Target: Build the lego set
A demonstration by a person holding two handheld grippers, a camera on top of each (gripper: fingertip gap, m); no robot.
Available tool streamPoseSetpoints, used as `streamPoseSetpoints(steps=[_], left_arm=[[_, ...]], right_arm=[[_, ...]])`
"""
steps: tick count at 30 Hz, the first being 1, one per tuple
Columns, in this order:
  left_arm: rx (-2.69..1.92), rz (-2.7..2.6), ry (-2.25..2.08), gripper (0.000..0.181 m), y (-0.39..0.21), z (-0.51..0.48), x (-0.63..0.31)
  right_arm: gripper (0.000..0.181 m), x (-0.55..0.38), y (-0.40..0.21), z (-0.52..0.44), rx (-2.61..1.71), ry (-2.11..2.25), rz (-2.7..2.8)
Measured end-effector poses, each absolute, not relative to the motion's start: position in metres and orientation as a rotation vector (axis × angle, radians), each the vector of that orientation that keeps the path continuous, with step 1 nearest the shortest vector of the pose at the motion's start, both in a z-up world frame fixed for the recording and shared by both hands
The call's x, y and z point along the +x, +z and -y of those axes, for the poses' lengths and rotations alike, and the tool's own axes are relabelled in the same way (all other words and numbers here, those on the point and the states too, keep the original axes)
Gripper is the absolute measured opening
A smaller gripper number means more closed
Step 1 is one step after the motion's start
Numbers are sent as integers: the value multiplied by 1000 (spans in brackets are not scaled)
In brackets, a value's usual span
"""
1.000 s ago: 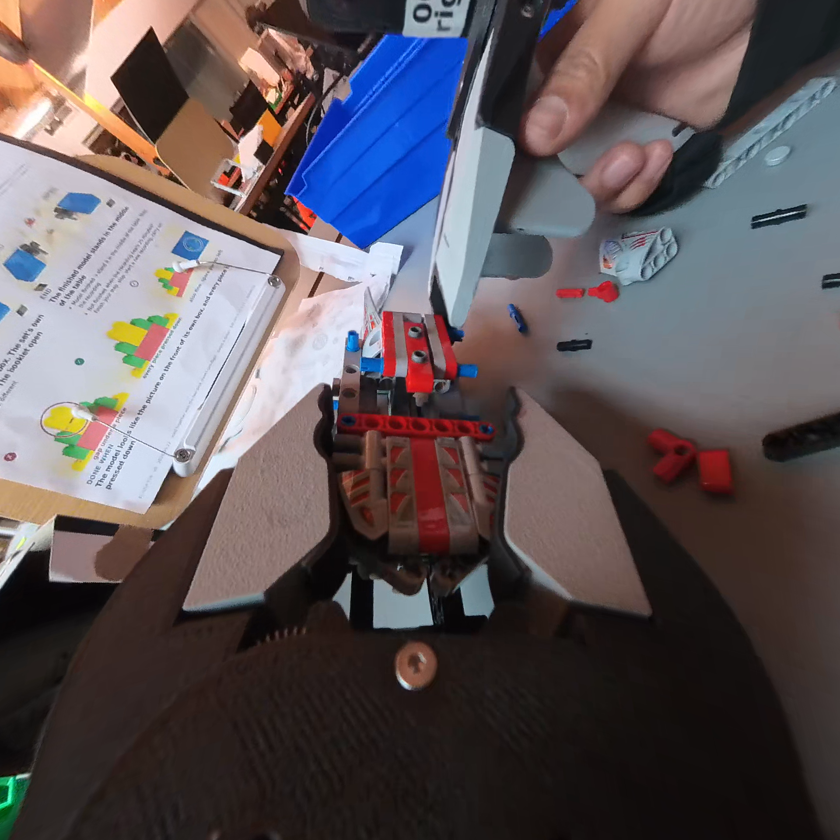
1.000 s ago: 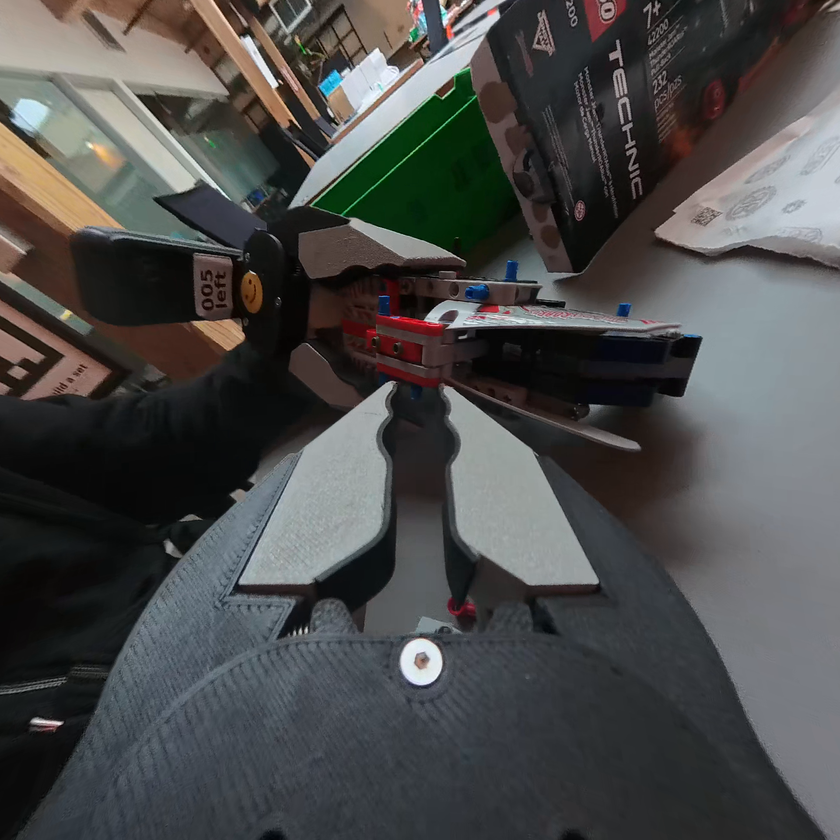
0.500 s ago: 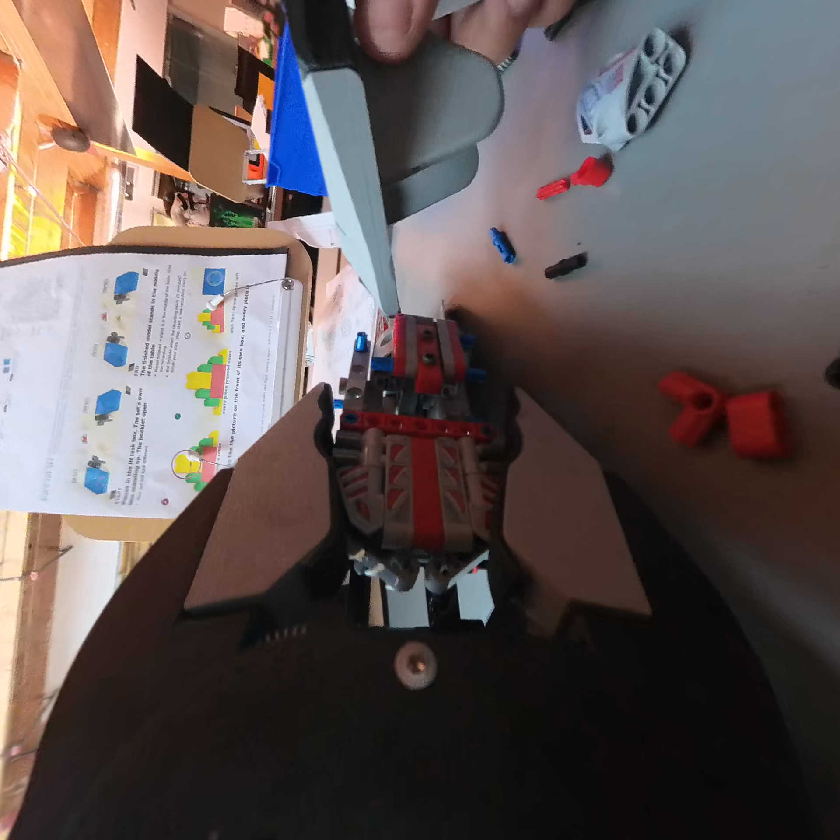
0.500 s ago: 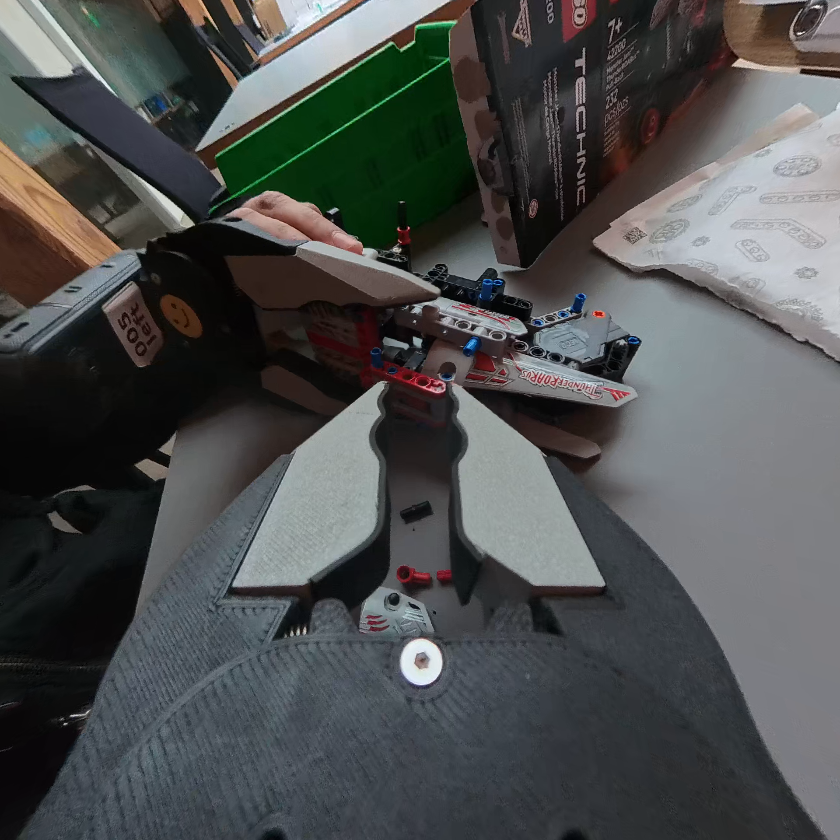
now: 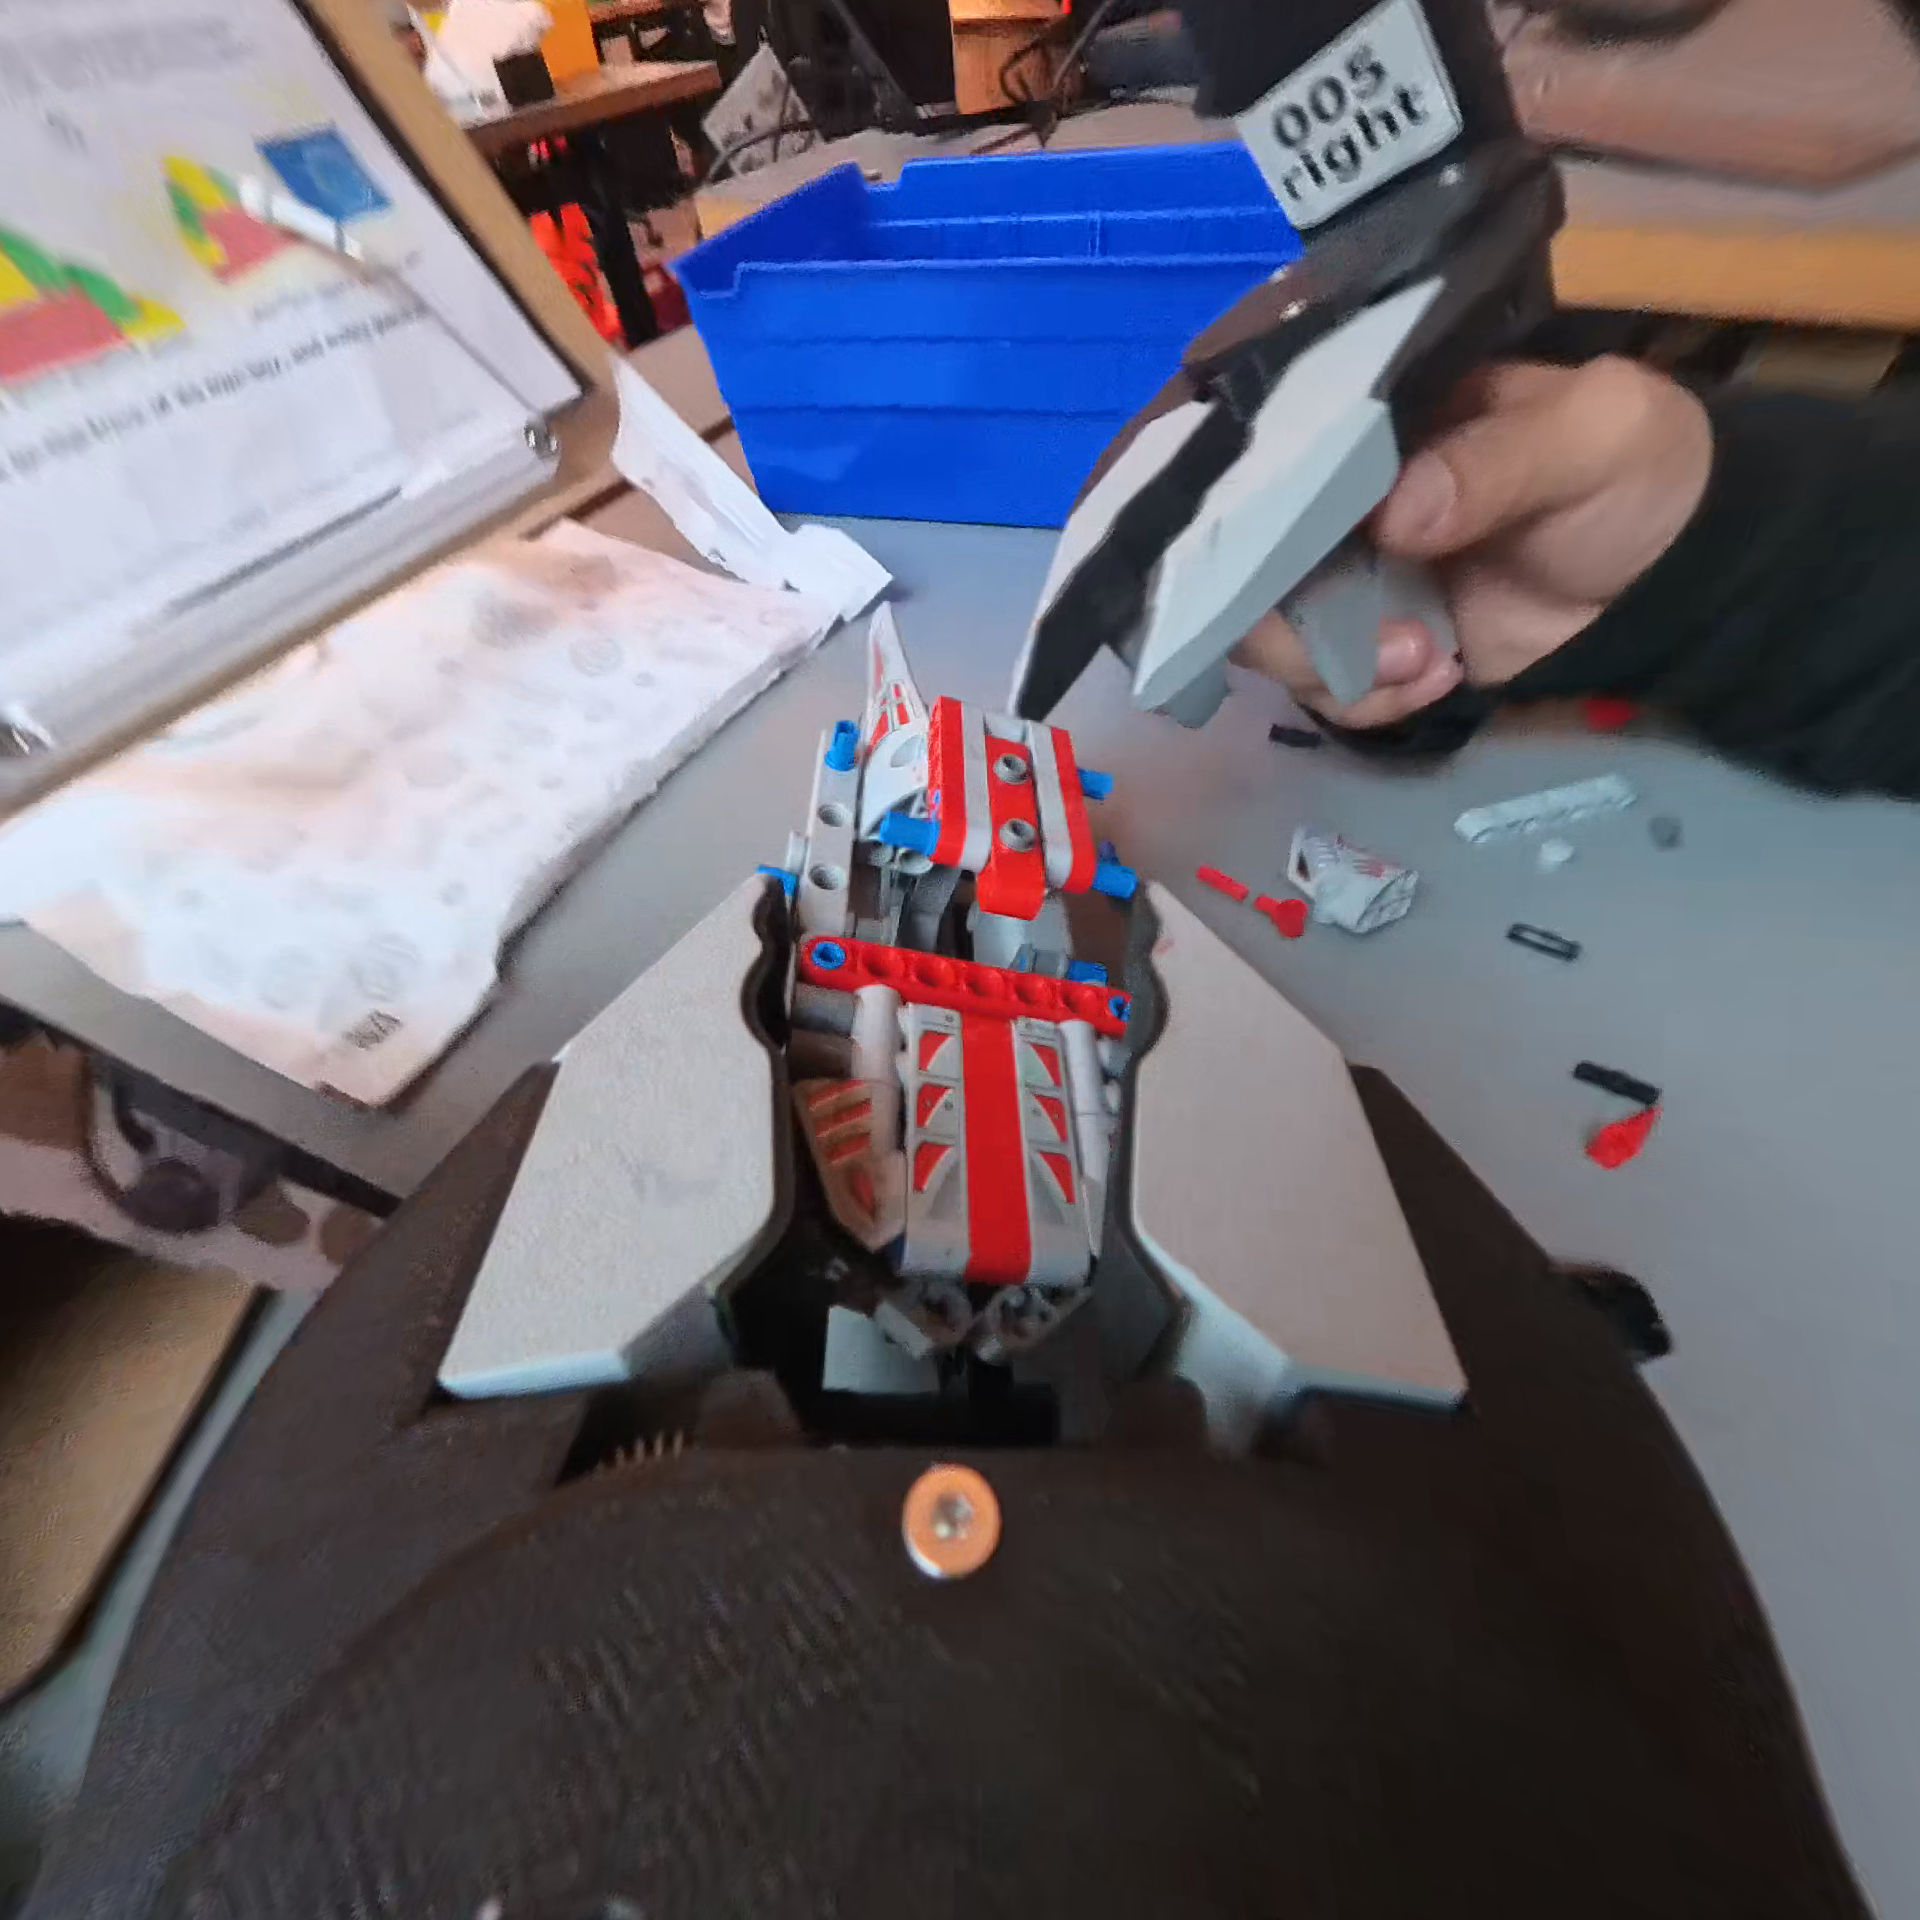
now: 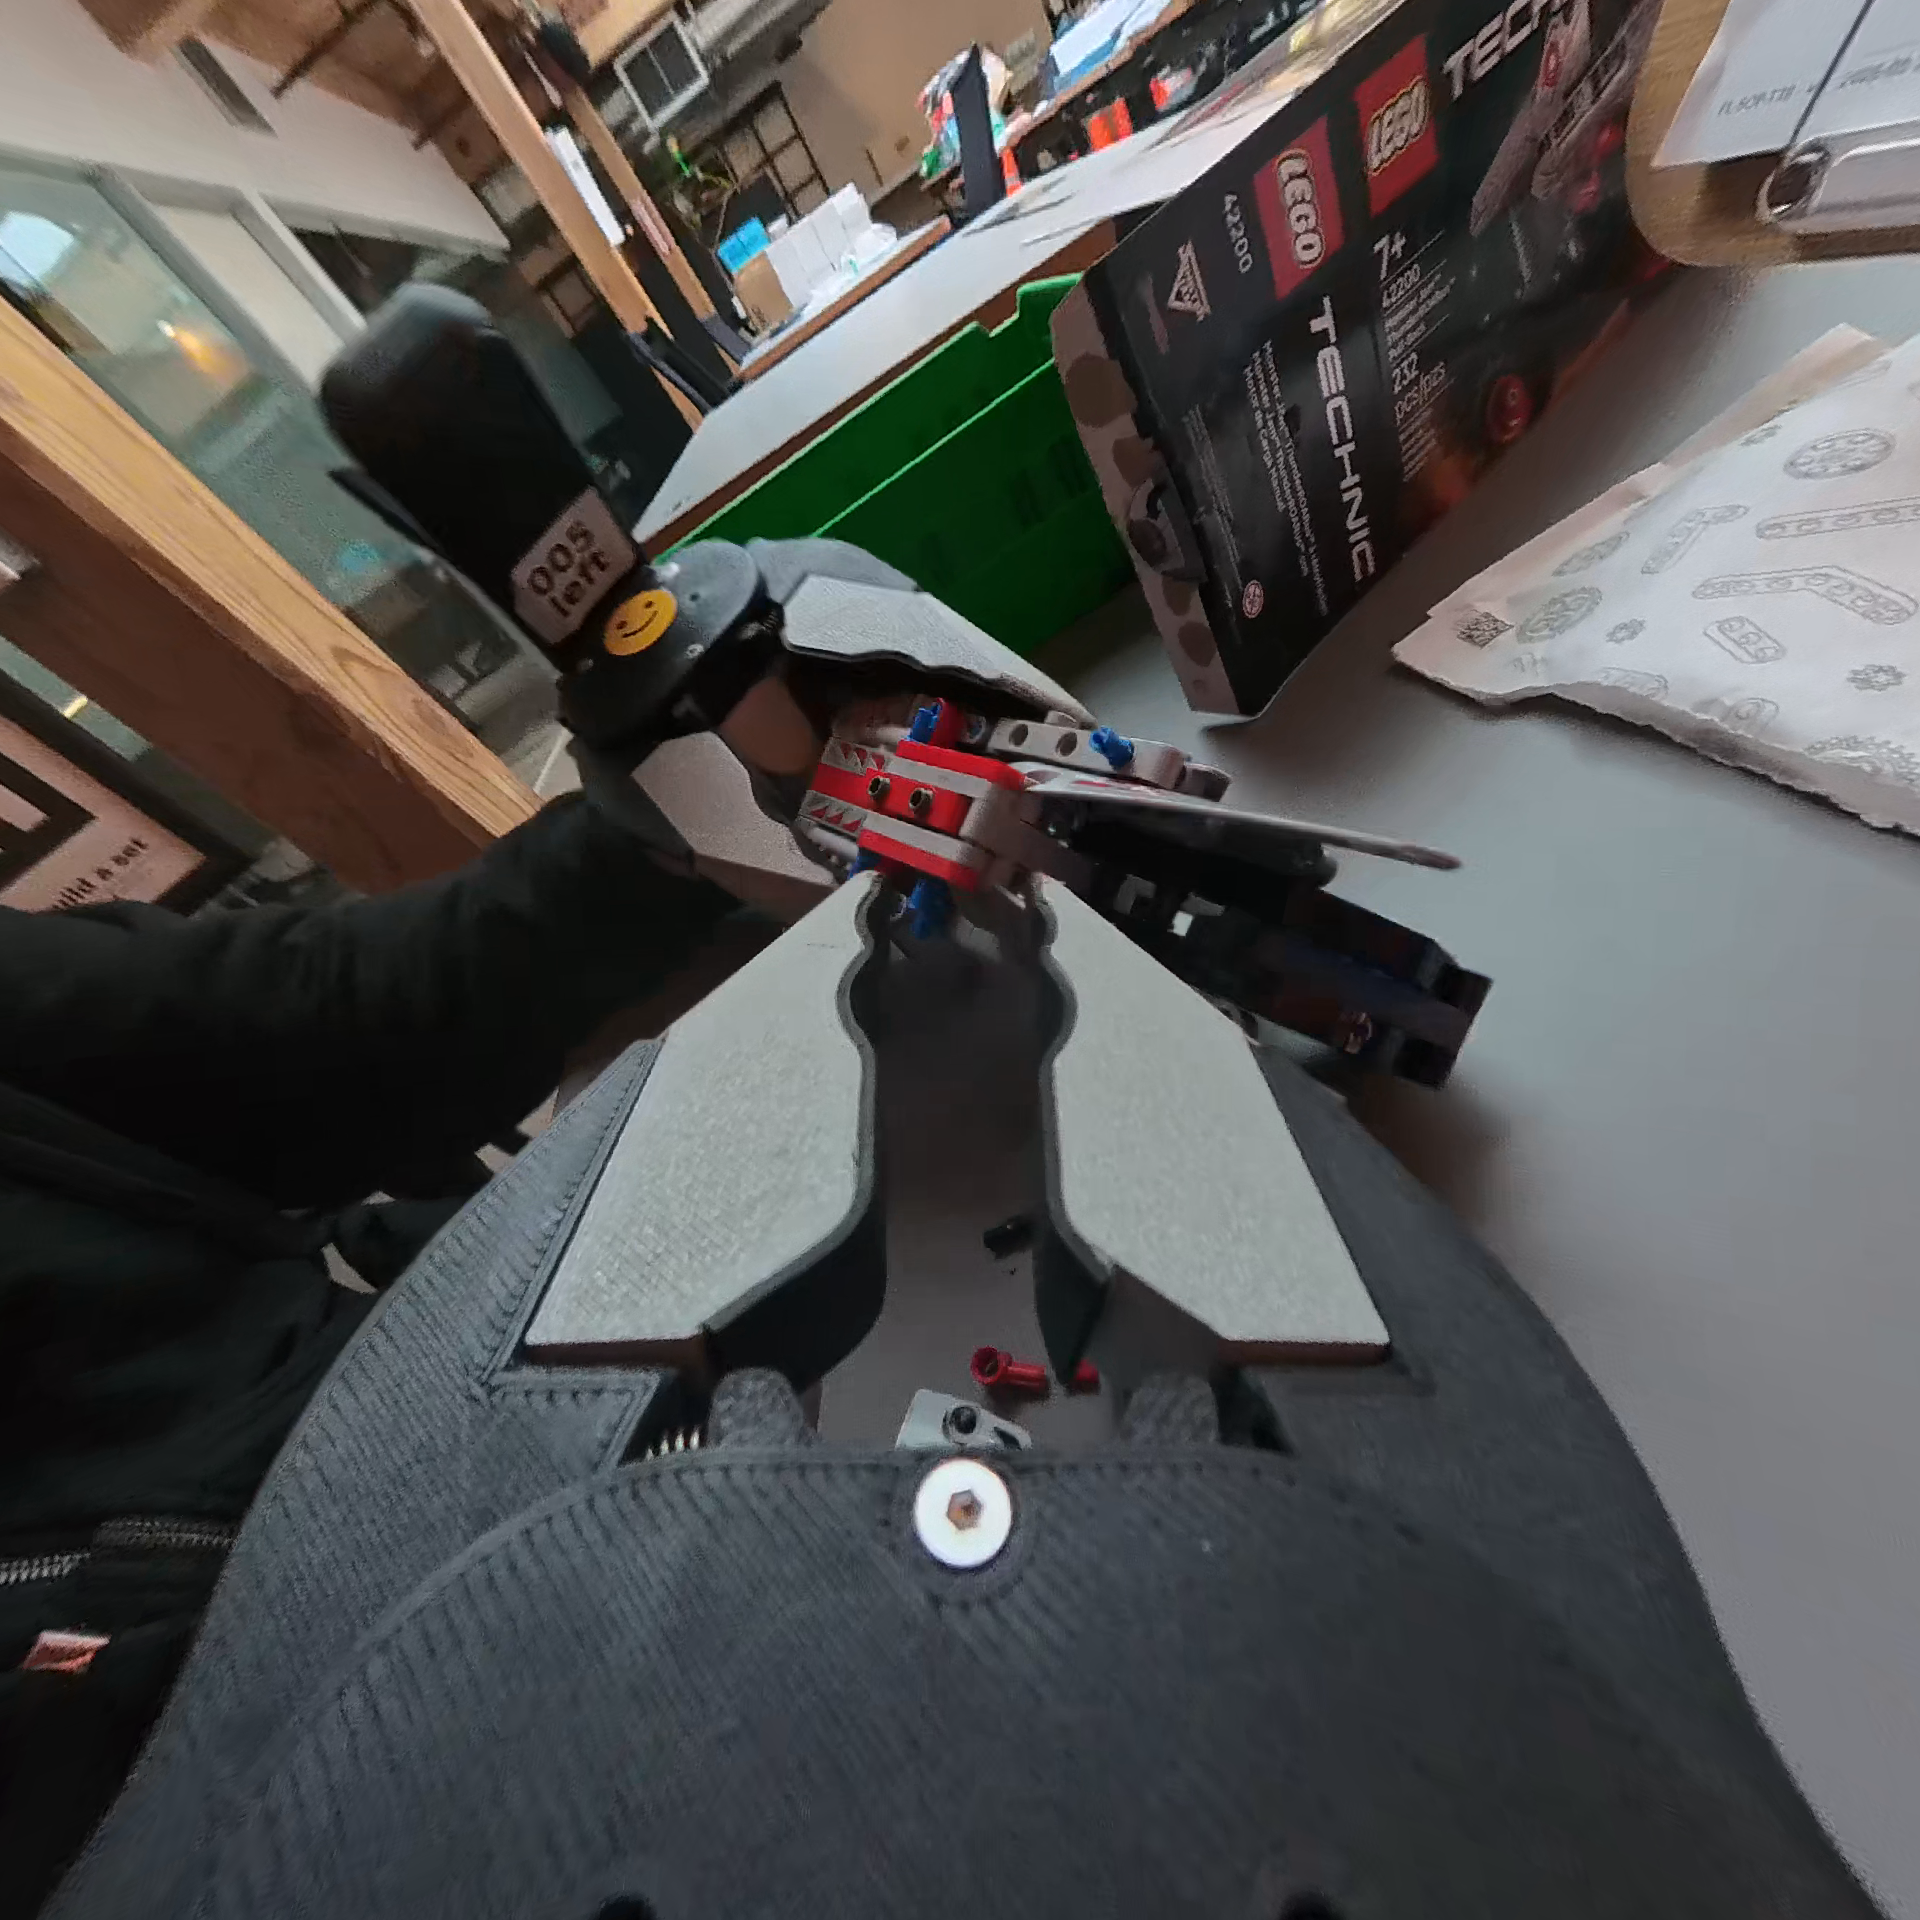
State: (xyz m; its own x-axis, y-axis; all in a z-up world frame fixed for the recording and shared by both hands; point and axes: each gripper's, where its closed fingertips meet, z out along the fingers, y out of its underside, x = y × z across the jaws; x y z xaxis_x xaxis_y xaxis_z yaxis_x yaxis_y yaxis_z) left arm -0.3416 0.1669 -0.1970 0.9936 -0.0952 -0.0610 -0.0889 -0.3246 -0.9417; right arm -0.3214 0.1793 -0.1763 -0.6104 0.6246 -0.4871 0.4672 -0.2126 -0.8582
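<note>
Red-and-grey lego model (image 5: 961, 997) pinched between left tongs (image 5: 956, 914), held above grey bench (image 5: 1714, 1018), right tongs (image 6: 958, 909) spread and empty, tips just beside model, loose red pins (image 5: 1252, 902) shown only by left wrist view, set box (image 6: 1340, 343) only by right, model levelled since half a second earlier.

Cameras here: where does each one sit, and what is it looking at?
Left wrist view: sits on the left gripper, looks along its fingers at the clamped lego model; right gripper and hand beyond.
Right wrist view: sits on the right gripper, looks at the model; left gripper and sleeve show.
Shared: model, both grippers, table.
</note>
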Motion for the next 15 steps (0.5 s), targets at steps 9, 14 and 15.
streamPoseSetpoints(steps=[9,14,15], left_arm=[[-1933,-28,-210,78,-191,-153,-349],[-1933,-13,-198,66,-173,-141,-355],[-1958,-3,-183,59,-176,-141,-357]], right_arm=[[20,-321,-177,-182,-1359,1959,1888],[15,-321,-185,-178,-1365,1900,1944],[16,-322,-185,-178,-1356,1876,1945]])
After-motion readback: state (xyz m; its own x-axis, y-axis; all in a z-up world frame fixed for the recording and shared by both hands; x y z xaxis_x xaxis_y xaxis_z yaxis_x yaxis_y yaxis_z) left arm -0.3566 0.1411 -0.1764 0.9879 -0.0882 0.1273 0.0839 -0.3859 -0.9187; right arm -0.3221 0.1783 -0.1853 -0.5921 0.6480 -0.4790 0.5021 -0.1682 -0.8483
